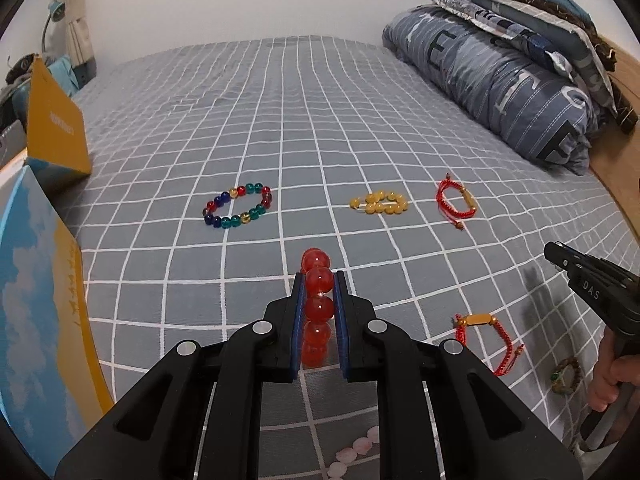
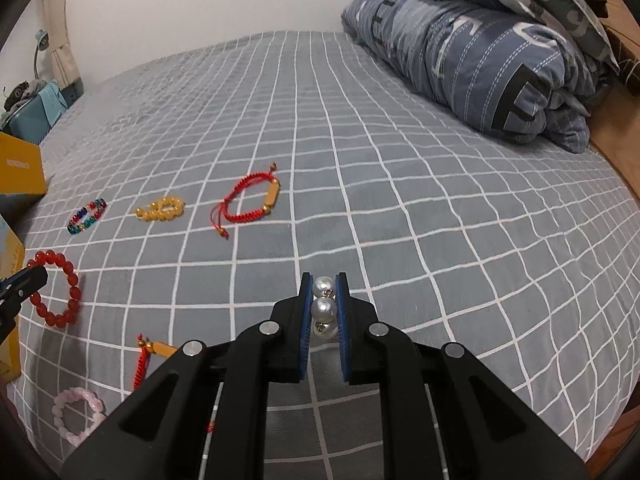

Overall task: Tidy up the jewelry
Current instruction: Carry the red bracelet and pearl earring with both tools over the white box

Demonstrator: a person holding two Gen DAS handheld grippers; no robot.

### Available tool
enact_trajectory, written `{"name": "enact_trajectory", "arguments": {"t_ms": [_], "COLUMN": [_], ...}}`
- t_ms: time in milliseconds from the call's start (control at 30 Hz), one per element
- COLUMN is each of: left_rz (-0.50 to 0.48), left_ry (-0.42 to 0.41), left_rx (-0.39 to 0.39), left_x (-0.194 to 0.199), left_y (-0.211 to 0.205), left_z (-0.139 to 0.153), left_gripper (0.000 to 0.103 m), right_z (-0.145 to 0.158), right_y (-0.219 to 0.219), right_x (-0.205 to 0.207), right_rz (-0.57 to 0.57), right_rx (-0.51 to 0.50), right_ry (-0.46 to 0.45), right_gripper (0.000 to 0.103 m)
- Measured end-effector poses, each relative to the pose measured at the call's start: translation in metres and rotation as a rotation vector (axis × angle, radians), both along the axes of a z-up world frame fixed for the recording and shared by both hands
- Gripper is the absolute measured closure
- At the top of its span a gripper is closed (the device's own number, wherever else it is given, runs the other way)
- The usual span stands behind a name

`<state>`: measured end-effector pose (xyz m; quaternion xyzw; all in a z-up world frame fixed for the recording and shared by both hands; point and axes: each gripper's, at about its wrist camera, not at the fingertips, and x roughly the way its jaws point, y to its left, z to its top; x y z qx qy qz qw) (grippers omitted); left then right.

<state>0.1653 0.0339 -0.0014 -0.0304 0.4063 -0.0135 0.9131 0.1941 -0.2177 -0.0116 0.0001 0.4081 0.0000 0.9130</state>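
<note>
My left gripper is shut on a red bead bracelet, held above the grey checked bed; the right wrist view shows that bracelet hanging as a ring from the left gripper. My right gripper is shut on a string of white pearls. On the bed lie a multicoloured bead bracelet, a yellow bead bracelet, a red cord bracelet with a gold tube, a second red cord bracelet, a pink bead bracelet and a brown bead bracelet.
A yellow box and a blue-and-yellow box stand at the bed's left edge. A folded blue quilt with pillows fills the far right. A wooden bed frame runs along the right. A hand holds the right gripper's handle.
</note>
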Motion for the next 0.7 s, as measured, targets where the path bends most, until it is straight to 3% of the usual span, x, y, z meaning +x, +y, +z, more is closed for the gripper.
{"name": "enact_trajectory", "arguments": {"t_ms": [700], "left_rz": [0.031], "left_ry": [-0.068], "left_rx": [0.013], "left_x": [-0.052], "left_y": [0.010], "left_z": [0.054], "left_gripper": [0.090], "right_z": [0.049], "right_y": [0.024], "right_x": [-0.040], "right_rz": [0.025], "right_rx": [-0.008], "right_ry": [-0.061], "right_gripper": [0.092]}}
